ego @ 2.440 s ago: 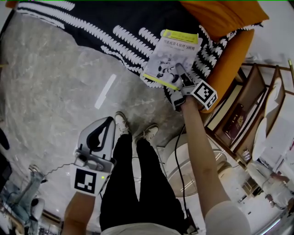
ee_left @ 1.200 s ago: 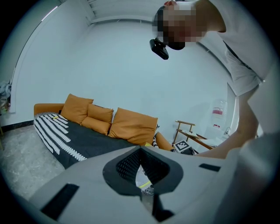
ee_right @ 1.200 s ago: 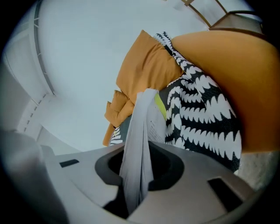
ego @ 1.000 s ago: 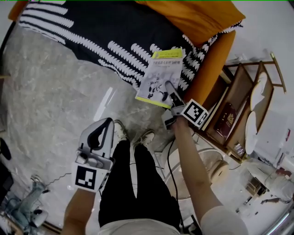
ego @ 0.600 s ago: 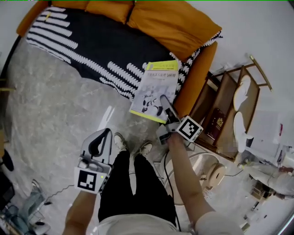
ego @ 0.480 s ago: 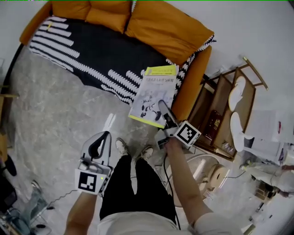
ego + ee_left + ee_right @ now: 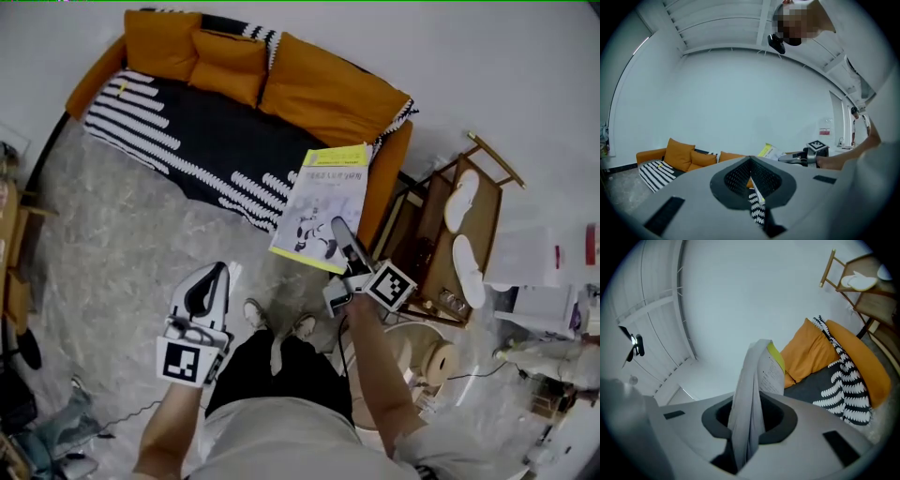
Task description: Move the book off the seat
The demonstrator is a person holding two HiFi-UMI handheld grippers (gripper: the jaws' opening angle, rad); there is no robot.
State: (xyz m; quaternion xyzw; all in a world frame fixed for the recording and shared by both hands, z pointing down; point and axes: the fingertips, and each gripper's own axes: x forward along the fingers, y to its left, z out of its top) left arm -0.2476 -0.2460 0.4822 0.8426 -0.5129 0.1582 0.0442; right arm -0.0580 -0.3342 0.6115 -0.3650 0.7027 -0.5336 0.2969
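A thin book with a grey-white cover and a yellow band hangs in the air at the right end of the orange sofa, above the floor in front of it. My right gripper is shut on the book's lower edge. In the right gripper view the book stands upright, pinched between the jaws of the right gripper. My left gripper is low over the floor by the person's legs, shut with nothing in it. The left gripper view shows the left gripper closed to a slit.
A black blanket with white stripes covers the sofa seat, with orange cushions at the back. A wooden rack holding white slippers stands right of the sofa. Below it lie a round white stand and cables on the marble floor.
The head view has pulled up and back, so the whole sofa now shows. The book stays gripped in the right gripper and has come off the blanket toward the sofa's right end.
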